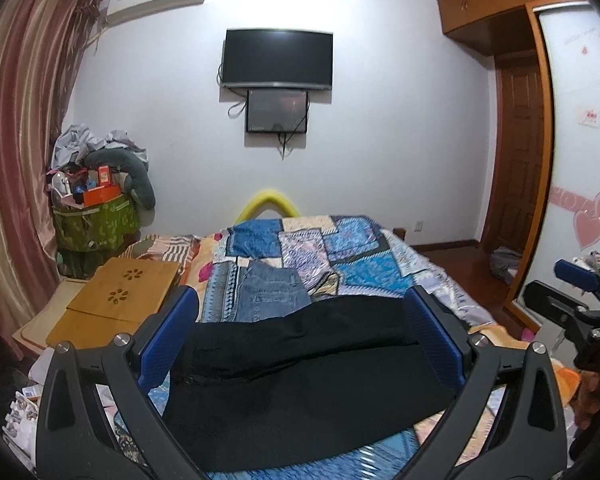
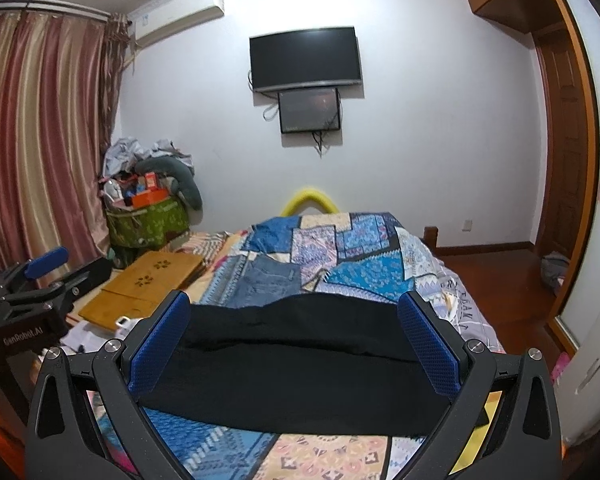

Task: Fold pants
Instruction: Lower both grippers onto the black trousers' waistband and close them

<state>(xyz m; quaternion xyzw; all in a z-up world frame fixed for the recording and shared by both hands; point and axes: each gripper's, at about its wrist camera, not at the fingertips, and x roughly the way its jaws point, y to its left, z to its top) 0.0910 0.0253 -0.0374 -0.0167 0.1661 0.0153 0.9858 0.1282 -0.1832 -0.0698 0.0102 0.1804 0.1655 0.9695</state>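
Black pants [image 1: 300, 376] are lying folded on the patchwork quilt [image 1: 352, 264] of the bed, stretching across both wrist views. The left hand-held gripper [image 1: 300, 332] is hovering over them with its blue pads [image 1: 168, 336] spread wide, gripping nothing. The right hand-held gripper [image 2: 296, 340] is likewise gaping above the pants. Folded jeans [image 1: 268, 292] are resting just beyond.

Black pants [image 1: 300, 380] partly hidden behind gripper frames; folded jeans [image 1: 272, 292] half covered by them.
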